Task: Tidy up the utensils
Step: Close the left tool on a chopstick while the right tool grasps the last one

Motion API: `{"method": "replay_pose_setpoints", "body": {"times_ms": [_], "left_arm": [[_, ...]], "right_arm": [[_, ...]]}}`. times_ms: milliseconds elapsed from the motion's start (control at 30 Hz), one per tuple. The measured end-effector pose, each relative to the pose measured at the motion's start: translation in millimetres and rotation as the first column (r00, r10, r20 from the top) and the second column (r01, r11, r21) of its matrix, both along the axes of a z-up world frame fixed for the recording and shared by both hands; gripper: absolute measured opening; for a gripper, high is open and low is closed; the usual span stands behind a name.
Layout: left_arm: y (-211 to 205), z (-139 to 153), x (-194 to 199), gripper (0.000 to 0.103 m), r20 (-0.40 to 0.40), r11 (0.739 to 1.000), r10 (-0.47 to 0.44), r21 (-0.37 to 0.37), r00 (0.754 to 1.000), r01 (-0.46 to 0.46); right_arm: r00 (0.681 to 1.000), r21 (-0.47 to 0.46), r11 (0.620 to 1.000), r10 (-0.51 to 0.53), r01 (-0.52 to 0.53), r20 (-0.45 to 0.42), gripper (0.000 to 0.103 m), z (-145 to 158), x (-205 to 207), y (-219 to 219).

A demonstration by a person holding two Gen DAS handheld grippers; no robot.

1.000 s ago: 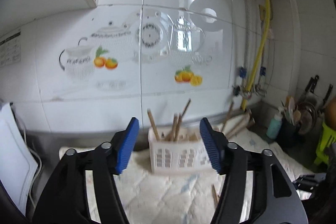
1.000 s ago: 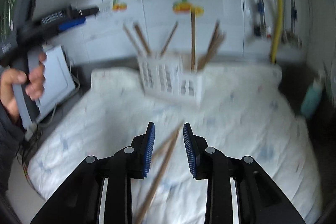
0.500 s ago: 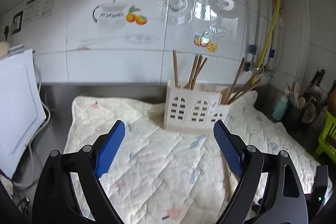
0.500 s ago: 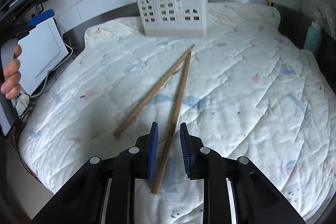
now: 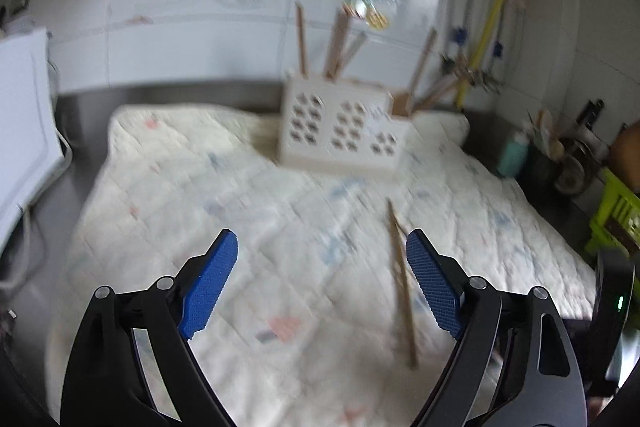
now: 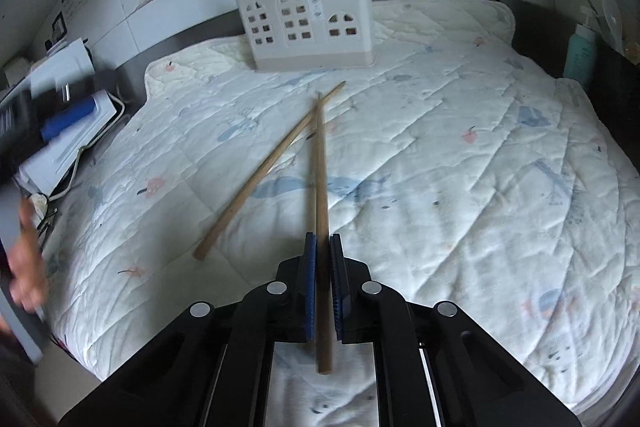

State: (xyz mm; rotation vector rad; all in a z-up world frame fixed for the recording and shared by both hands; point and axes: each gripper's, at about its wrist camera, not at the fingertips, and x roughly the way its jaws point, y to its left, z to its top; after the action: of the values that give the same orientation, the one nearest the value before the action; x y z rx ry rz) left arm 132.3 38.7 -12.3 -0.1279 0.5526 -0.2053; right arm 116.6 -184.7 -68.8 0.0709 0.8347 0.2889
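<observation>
Two wooden chopsticks lie crossed on the white quilted mat. My right gripper is shut on the near end of one chopstick, which points toward the holder. The other chopstick lies loose to its left. A white plastic utensil holder with several chopsticks standing in it sits at the mat's far side. In the blurred left wrist view, my left gripper is wide open and empty above the mat, with the chopsticks by its right finger and the holder beyond.
A white cutting board leans at the left by the tiled wall. A teal bottle and dark pots stand at the right. A green crate sits at the far right. A steel counter edge runs behind the mat.
My right gripper has moved down over one chopstick and closed on it. My left gripper has tilted down toward the mat and stays wide open.
</observation>
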Motion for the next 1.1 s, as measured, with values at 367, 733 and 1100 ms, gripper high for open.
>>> {"method": "replay_pose_setpoints", "body": {"times_ms": [367,733,1100], "left_arm": [[-55,-52,-1,0.044,-0.157,0.985,-0.174,-0.037,0.972,0.171],[-78,-74,27,0.016,-0.256,0.981,-0.193,-0.052,0.947,0.186],[-85,-78,34,0.007,-0.29,0.989,-0.143,-0.009,0.946,0.147]], "right_arm": [[0.991,-0.017,1.0,-0.008,0.01,0.132,0.007,43,-9,-28],[0.964,-0.022,1.0,0.022,-0.017,0.266,0.007,93,-14,-44],[0.957,-0.018,0.999,0.05,-0.047,0.285,0.007,97,-12,-39]]}}
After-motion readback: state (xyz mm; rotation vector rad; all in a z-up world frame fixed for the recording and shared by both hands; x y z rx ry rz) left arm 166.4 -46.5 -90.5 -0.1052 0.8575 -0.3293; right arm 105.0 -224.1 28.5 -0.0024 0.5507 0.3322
